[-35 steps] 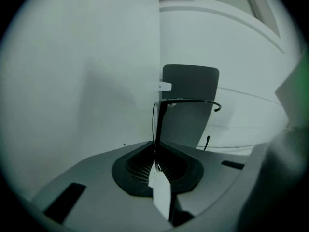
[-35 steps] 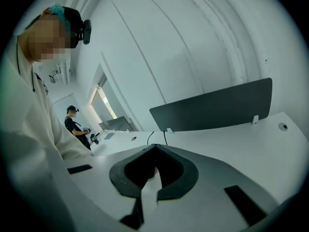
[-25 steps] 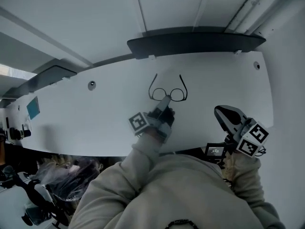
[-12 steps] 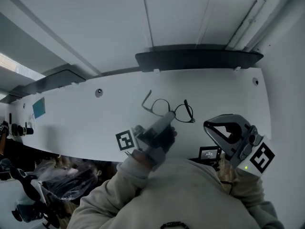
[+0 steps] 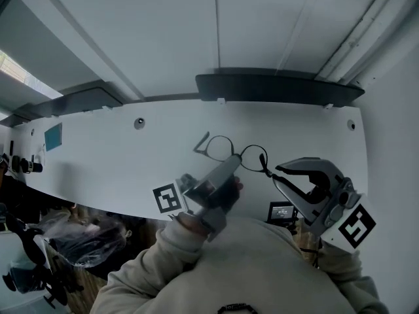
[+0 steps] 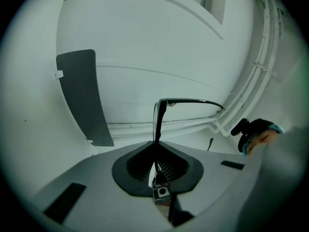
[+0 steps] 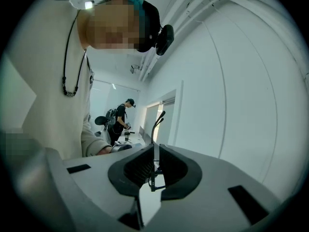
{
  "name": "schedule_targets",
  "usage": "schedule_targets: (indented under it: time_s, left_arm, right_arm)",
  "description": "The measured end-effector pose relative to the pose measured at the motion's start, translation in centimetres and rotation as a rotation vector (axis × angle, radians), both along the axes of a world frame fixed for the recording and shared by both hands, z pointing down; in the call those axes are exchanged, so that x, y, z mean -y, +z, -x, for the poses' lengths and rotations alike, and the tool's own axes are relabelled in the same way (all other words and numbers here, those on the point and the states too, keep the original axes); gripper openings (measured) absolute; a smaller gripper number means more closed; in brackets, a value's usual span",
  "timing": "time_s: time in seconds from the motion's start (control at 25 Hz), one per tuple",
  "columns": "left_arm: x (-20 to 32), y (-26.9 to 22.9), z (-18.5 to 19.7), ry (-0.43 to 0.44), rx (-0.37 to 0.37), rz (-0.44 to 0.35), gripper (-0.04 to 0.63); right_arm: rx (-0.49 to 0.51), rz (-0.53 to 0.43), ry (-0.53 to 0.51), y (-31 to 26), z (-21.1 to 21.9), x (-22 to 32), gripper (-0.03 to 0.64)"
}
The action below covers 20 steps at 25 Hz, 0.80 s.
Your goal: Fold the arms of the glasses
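Note:
The black thin-rimmed glasses (image 5: 222, 146) hang in the air above the white table (image 5: 118, 156). My left gripper (image 5: 232, 160) is shut on the frame near the bridge. In the left gripper view the rim (image 6: 157, 120) stands on edge between the jaws of the left gripper (image 6: 156, 151), and one arm (image 6: 193, 100) sticks out to the right, unfolded. My right gripper (image 5: 273, 170) sits at the tip of the right arm of the glasses. In the right gripper view that thin arm (image 7: 157, 122) runs up out of the narrow gap of the right gripper (image 7: 153, 170), whose jaws are shut on it.
A dark curved ledge (image 5: 281, 84) runs along the table's far edge. A teal card (image 5: 54, 136) lies at far left, and a small screen device (image 5: 283, 211) sits below the near edge. Another person (image 7: 120, 117) stands far off in the right gripper view.
The left gripper has lifted the glasses off the table. The right gripper has risen, rolled over and come in to the right arm's tip.

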State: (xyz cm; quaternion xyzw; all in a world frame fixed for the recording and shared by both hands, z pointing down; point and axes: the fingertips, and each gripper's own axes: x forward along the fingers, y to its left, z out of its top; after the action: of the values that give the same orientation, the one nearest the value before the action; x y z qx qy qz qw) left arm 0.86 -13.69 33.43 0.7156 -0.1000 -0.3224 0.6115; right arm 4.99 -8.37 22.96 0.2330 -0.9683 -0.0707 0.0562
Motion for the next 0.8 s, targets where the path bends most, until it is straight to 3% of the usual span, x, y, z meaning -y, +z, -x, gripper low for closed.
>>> schedule_targets:
  time_s: [0.8]
  left_arm:
    - [-0.7, -0.6, 0.7, -0.045, 0.042, -0.031, 0.021]
  right_arm:
    - [-0.072, 0.002, -0.081, 0.3, 2.4, 0.2, 0.021]
